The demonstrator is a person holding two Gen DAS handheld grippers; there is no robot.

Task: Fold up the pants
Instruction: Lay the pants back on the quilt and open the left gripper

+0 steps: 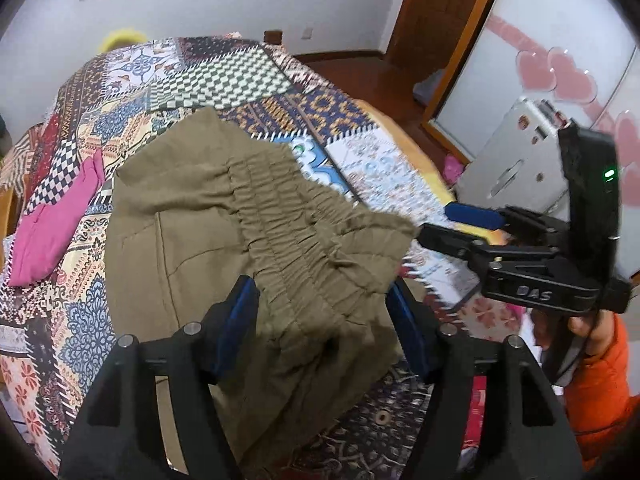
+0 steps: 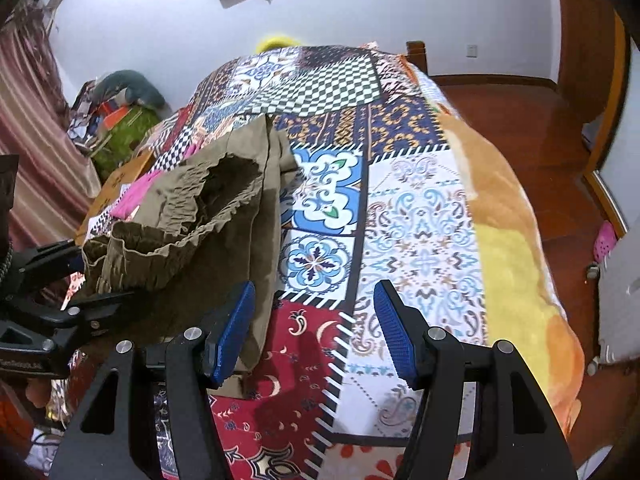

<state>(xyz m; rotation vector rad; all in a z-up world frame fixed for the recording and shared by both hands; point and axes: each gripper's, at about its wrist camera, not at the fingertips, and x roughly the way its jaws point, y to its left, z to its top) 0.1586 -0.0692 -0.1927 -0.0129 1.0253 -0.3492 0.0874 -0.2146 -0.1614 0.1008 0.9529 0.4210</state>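
Where the olive pants [image 1: 256, 240] lie bunched on the patchwork quilt [image 1: 224, 80], their gathered elastic waistband [image 1: 288, 232] runs between the left gripper [image 1: 320, 312] and the far cloth, so the garment's long axis extends away from that gripper, up the bed. The left gripper stands directly over the waist end, blue pads [image 1: 236, 320] apart on either side of the cloth and not pressing it; its jaws are open, with fabric between them but no grip apparent. The right gripper [image 2: 316, 328] sits to the pants' right, jaws parted over bare quilt, holding nothing; only its left pad [image 2: 236, 332] is near the trouser edge. The left hand is therefore the nearer one for the next grasp at the waistband. The pants are a soft, matte woven cloth, shirred at the waist and creased elsewhere, the waist opening gaping in the right wrist view. A pink cloth [image 1: 56, 220] lies beside them on the quilt, and an orange sleeve [image 1: 600, 380] shows behind the right gripper's handle.
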